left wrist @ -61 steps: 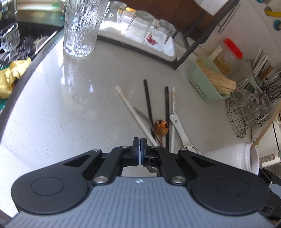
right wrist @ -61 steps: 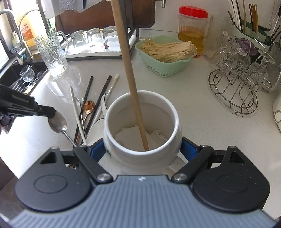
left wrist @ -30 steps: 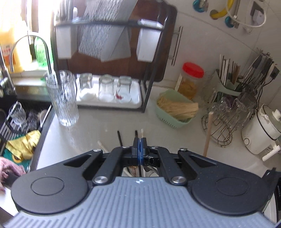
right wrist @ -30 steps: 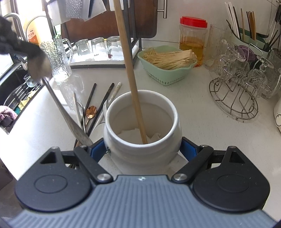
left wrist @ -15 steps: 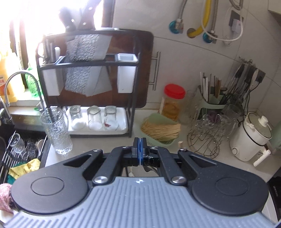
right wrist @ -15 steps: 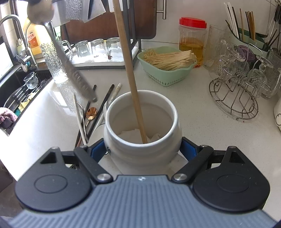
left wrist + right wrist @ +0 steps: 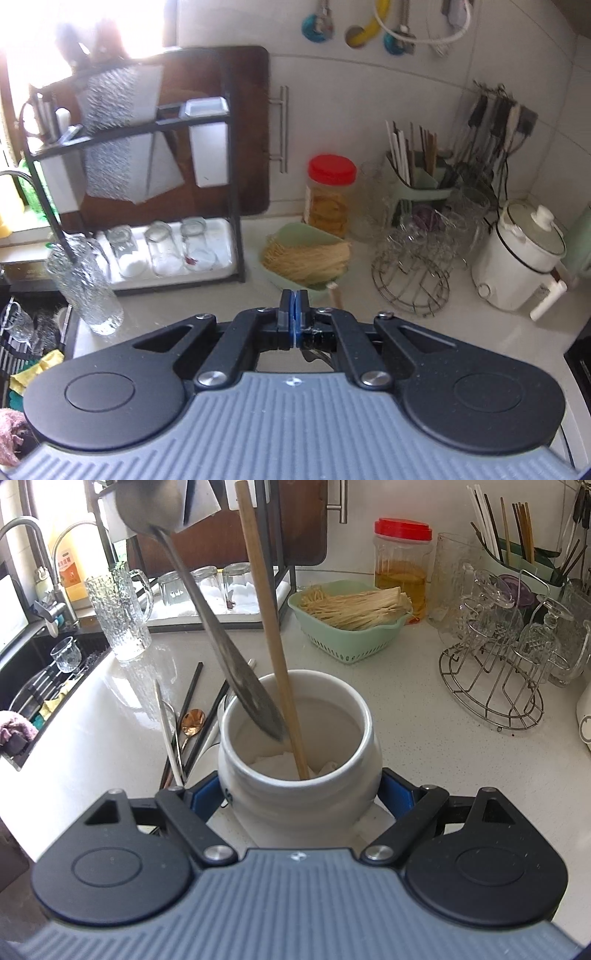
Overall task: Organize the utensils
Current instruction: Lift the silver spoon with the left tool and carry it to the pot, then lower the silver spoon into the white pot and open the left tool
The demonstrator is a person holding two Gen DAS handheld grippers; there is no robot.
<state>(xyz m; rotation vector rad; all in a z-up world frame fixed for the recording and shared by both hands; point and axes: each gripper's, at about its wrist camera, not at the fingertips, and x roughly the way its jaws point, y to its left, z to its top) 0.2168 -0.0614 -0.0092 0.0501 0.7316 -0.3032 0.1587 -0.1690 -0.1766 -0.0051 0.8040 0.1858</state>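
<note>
My right gripper (image 7: 301,795) is shut on a white ceramic jar (image 7: 299,801) that stands on the counter; a wooden stick (image 7: 269,627) leans inside it. A long metal spoon (image 7: 221,646) hangs slanted, bowl up at the top left, its handle end just inside the jar's mouth. My left gripper (image 7: 293,306) has its blue pads pressed together, and a bit of metal shows under them. Left of the jar lie black chopsticks (image 7: 192,694), a white chopstick (image 7: 168,731) and a copper spoon (image 7: 194,718).
A textured glass pitcher (image 7: 120,613) stands at the back left beside the sink (image 7: 40,679). Behind the jar are a green basket of pale sticks (image 7: 351,627), a red-lidded jar (image 7: 402,561) and a wire rack of glasses (image 7: 498,664). A white cooker (image 7: 521,258) sits far right.
My left gripper has risen and now looks at the back wall. The metal spoon came up off the counter and swung right, its handle end now in the jar's mouth. The right gripper stayed still.
</note>
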